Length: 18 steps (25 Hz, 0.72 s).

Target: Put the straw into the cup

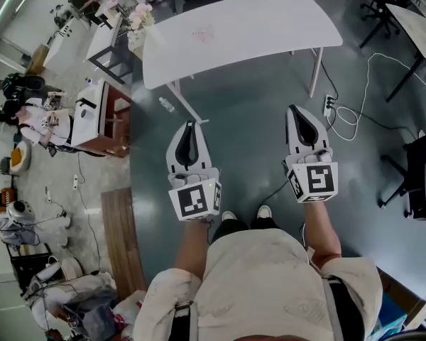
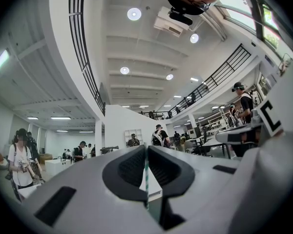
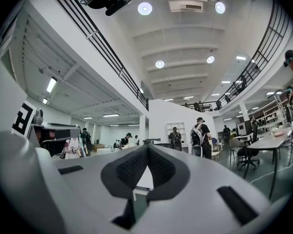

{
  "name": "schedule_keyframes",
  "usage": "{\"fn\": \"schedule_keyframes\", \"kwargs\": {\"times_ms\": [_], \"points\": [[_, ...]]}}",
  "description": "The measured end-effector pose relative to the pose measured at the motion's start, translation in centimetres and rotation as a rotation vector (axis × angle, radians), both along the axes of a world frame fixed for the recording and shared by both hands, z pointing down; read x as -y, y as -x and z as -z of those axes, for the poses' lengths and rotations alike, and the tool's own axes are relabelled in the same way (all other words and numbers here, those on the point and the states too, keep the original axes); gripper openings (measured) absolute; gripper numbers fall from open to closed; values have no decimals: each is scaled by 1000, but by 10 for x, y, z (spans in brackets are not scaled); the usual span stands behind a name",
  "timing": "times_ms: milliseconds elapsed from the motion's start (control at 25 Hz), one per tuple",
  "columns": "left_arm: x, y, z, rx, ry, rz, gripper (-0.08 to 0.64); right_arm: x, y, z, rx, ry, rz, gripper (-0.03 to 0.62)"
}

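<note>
Left gripper (image 2: 146,152) is pinching the straw (image 2: 146,179). The straw is a thin, pale, green-striped tube standing upright in the seam where the two dark pads meet, with its lower end reaching down below them. It cannot be picked out in the head view. Right gripper (image 3: 147,150) has its jaws pressed together at the tips with nothing between them.

Findings on progress:
- Straw secured. In my judgement the pick-up step is complete.
- No cup is in sight in any view. The insertion has not begun.
- Both tools are held out level in front of the person, roughly side by side, left gripper (image 1: 189,128) and right gripper (image 1: 296,111). They are over bare grey floor and well short of the white table (image 1: 241,34).
- That table top shows only a faint pinkish mark, and what it is I cannot tell.

Remaining, as judged: find the cup, bring the straw over its mouth, lower it in and release. The free right gripper could steady the cup.

Surroundings: a power strip (image 1: 328,104) with trailing cable lies on the floor near the table's right leg. A small bottle (image 1: 166,105) lies by the left leg. Other people stand at benches in the background.
</note>
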<state>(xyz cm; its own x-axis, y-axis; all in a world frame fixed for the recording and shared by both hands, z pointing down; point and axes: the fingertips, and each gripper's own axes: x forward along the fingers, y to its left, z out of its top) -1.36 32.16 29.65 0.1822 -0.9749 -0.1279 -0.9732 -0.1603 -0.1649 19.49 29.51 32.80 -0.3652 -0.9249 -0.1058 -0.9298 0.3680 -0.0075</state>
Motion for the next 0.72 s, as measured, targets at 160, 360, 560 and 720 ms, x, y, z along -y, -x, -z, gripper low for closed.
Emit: {"fn": "schedule_keyframes", "kwargs": {"times_ms": [160,360,560,720], "points": [[9,-10,-5,-10,6,-12,21,6,-8,-4,21,2,-6,2],[15,-18,-6,3,8,-10,21,12,-16,-8,23,7,-5,2],[24,-17,-11,-6,7,-5,21,20,-16,-9,16,6,-1,2],[33,-10,-13,-17,6,-2,21,30,-7,-9,2,6,7,2]]}}
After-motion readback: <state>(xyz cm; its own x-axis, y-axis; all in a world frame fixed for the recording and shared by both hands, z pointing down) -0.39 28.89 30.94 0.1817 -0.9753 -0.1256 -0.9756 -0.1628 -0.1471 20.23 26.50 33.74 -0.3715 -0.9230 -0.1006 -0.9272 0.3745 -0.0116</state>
